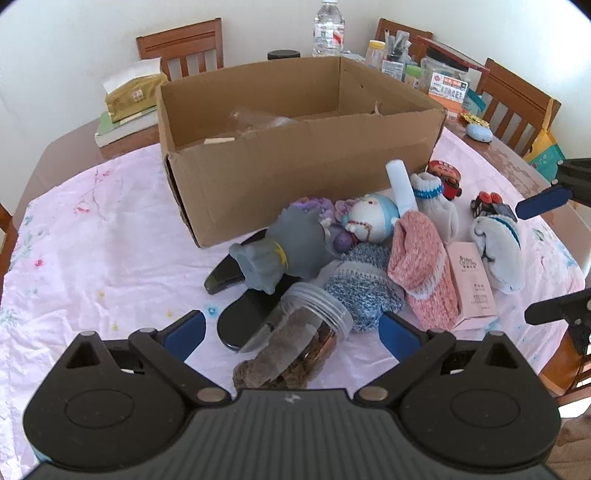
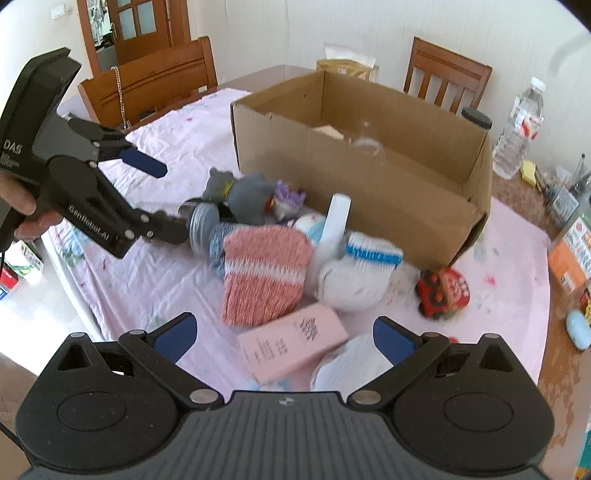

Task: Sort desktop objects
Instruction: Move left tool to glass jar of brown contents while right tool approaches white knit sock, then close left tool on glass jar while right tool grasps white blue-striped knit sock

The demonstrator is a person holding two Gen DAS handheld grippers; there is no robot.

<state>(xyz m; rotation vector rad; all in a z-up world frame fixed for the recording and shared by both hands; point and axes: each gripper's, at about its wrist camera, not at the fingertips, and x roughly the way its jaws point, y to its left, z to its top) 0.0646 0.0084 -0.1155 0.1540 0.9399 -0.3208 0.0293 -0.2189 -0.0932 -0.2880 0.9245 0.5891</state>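
An open cardboard box (image 1: 295, 155) stands on the pink tablecloth (image 1: 92, 258); it also shows in the right wrist view (image 2: 369, 184). In front of it lies a pile: a grey rubber toy (image 1: 291, 243), a clear plastic jar (image 1: 299, 343) on its side, a pink knitted sock (image 1: 421, 269), a pink carton (image 1: 472, 284), white socks (image 1: 498, 251), a doll (image 1: 373, 218) and red toy cars (image 1: 447, 179). My left gripper (image 1: 291, 336) is open around the jar. My right gripper (image 2: 284, 339) is open above the pink carton (image 2: 291, 343) and a white sock (image 2: 347, 365).
Wooden chairs (image 1: 184, 48) surround the table. A tissue box (image 1: 133, 92) sits at the back left. A water bottle (image 1: 328, 29), jars and clutter (image 1: 436, 74) stand behind the cardboard box. Black glasses cases (image 1: 225, 277) lie under the pile. The table edge runs at the right.
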